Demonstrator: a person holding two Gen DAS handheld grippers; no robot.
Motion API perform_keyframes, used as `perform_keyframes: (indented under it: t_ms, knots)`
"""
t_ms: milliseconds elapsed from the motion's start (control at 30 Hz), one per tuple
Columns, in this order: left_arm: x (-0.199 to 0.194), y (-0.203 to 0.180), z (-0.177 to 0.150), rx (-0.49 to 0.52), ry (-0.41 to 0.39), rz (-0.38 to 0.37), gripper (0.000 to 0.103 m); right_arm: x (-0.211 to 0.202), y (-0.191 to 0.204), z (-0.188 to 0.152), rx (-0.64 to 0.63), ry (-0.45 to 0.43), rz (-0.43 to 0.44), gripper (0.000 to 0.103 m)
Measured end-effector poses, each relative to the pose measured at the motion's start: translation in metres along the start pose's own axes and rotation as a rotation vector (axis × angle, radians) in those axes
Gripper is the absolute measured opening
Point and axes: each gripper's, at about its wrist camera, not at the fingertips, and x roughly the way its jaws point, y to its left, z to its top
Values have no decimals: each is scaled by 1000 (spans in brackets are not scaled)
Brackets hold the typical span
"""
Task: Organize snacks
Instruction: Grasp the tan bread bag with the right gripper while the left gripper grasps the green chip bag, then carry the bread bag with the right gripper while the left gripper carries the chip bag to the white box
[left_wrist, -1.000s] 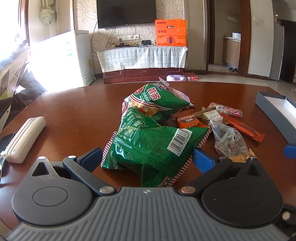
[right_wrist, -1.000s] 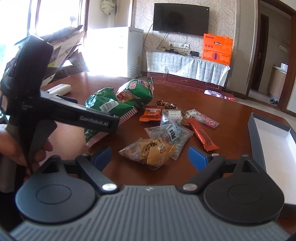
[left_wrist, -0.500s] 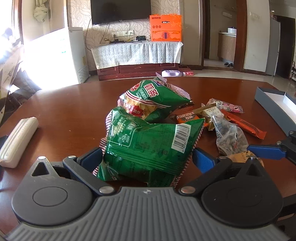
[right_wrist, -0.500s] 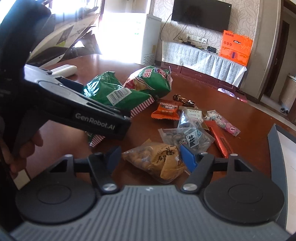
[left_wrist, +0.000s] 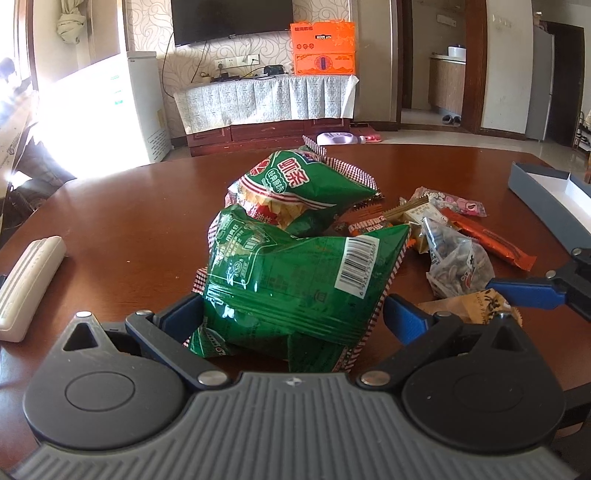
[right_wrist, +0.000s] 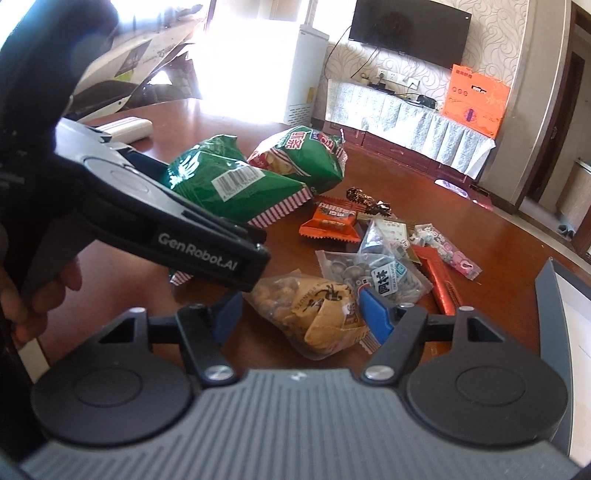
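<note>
A green chip bag with a barcode sits bunched between the blue pads of my left gripper, which is shut on it. In the right wrist view the same bag sticks out beyond the left gripper's black body. My right gripper is shut on a tan peanut bag lying on the brown table. One blue finger of the right gripper reaches in beside the peanut bag. A second green chip bag lies just behind the held one.
A clear bag of seeds, an orange bar, an orange packet and small candies lie mid-table. An open blue box stands at the right edge. A white case lies at the left.
My right gripper came forward around the peanut bag and its jaws narrowed onto it. The green chip bag has bunched up and risen between my left gripper's pads.
</note>
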Motion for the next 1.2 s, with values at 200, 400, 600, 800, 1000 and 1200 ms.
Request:
perform_keyframes:
  t_ms: [200, 400, 600, 800, 1000, 1200]
  knots:
    - [-3, 11, 0, -37, -16, -51, 82, -6, 3, 0, -7, 1, 39, 61]
    - [-7, 11, 1, -34, -25, -54, 79, -15, 7, -3, -9, 0, 53, 58]
    - [-12, 7, 2, -5, -54, -25, 78, -24, 2, -4, 9, -15, 36, 56]
    - [-16, -1, 5, 13, -71, -24, 78, -41, -13, 2, 61, -82, -25, 56]
    - [-22, -20, 12, 46, -92, -23, 79, -54, -33, 4, 90, -123, -102, 56]
    - [-30, -50, 19, 94, -120, -52, 79, -72, -56, 4, 144, -177, -157, 56]
